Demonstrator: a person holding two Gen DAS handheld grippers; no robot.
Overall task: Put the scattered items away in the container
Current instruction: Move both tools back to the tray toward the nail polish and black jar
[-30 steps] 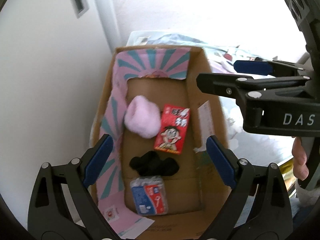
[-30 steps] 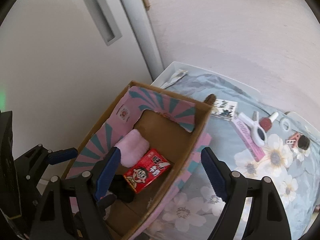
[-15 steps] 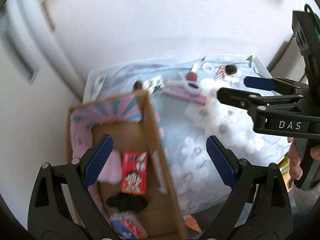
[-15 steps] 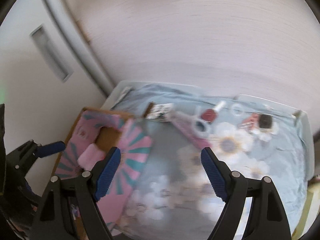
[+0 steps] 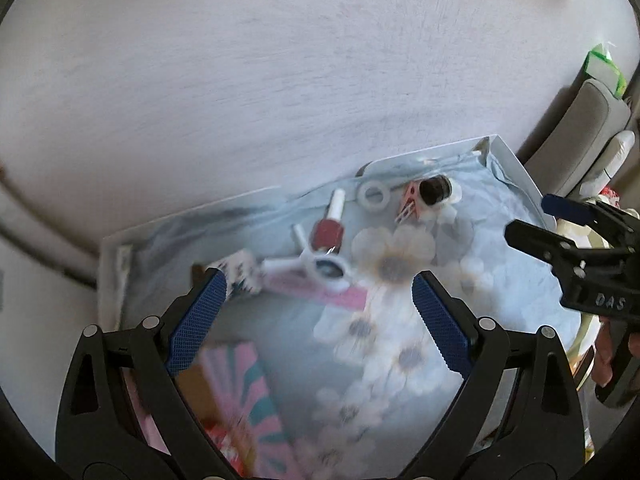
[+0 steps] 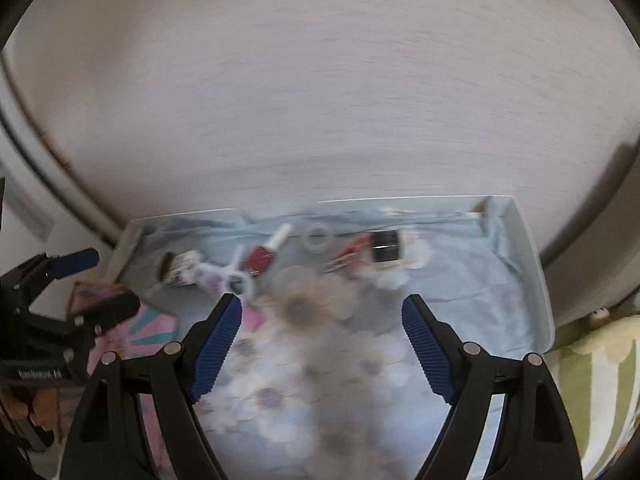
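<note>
— Blue pads on both my tools, and nothing between them: my left gripper (image 5: 316,320) and my right gripper (image 6: 322,344) are spread wide and empty. What goes next?

— Nearest you is the cardboard box (image 5: 236,396) with its pink and teal flaps, low on your left. Beyond it, on the floral cloth (image 6: 360,360), lies a flat pink strip (image 5: 320,293), with a white-handled tool (image 5: 316,268) resting on it.

— That strip looks thin and hard to lift off soft cloth (I'd pinch it by an edge). And behind?

— A patterned little packet (image 5: 242,276) at the left, then a dark red bottle (image 5: 329,234) with a white cap, lying on its side. It looks like glass, so slippery and breakable; take it across the body, not the cap.

— Farthest?

— A white ring (image 5: 374,197), a pink clip (image 5: 410,200) and a dark round pot (image 5: 435,193), close to the wall. All probably light; the ring is low, and a finger may need to slip inside it.
</note>
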